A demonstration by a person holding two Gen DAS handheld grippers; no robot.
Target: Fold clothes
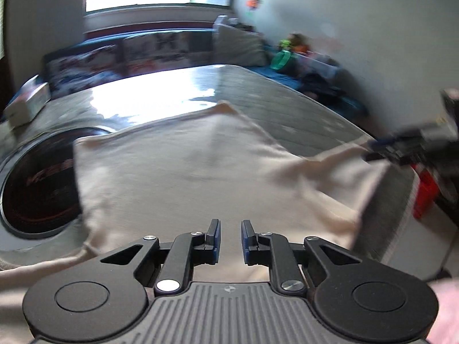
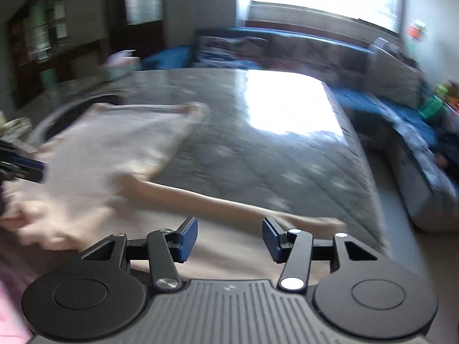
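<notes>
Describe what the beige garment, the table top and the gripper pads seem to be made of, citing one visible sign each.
Beige garment: soft matte fabric, probably cotton knit; it drapes and creases.
Table top: hard and glossy, grey and grained, perhaps laminate or stone; it mirrors the window glare.
Left gripper pads: blue, matte, likely rubber; blur leaves this open.

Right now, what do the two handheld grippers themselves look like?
Both match: the left gripper and right gripper have black linkage arms with silver pivot screws, blue pads on black fingers, two round black discs and a grey ribbed base. No cables show. A pink sleeve edges the left view.
</notes>
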